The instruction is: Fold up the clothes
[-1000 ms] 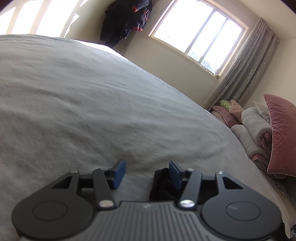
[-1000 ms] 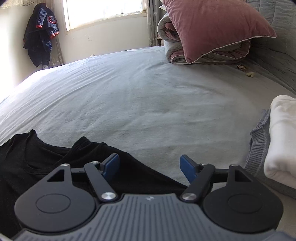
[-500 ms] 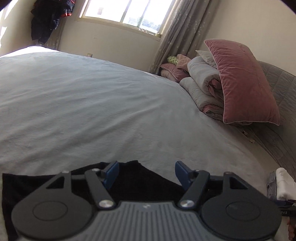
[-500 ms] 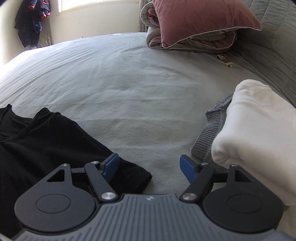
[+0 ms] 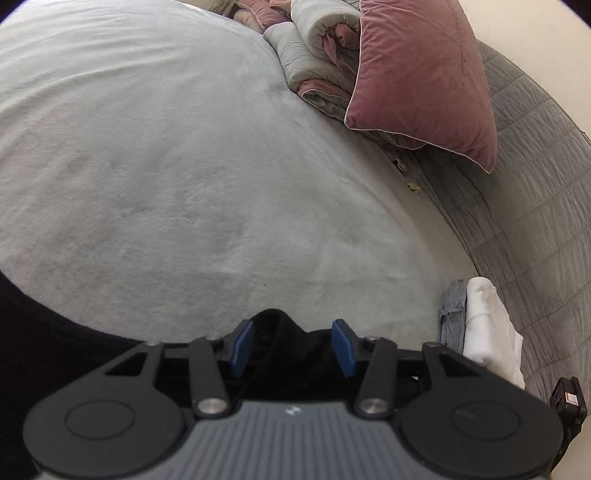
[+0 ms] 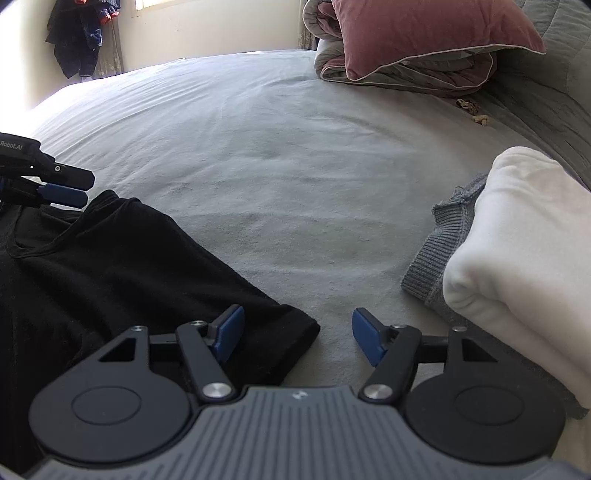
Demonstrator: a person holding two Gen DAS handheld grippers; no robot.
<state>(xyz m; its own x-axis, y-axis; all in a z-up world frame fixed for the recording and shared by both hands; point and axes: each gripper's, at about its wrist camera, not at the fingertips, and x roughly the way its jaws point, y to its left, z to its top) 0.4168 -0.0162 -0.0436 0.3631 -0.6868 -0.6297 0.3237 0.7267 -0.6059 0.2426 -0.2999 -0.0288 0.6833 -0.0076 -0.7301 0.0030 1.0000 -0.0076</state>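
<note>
Both the left gripper [image 5: 292,346] and right gripper [image 6: 298,339], jaws just closing but not gripping, straddle black shirt [image 6: 110,258] edges on the bed [image 6: 295,166].

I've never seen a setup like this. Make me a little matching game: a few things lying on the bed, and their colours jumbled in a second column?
Things:
1. T-shirt
2. Pillow
3. Folded top
4. Knit sweater under it

Colours:
A. white
B. grey
C. black
D. dusty pink

Pairs: 1-C, 2-D, 3-A, 4-B
</note>
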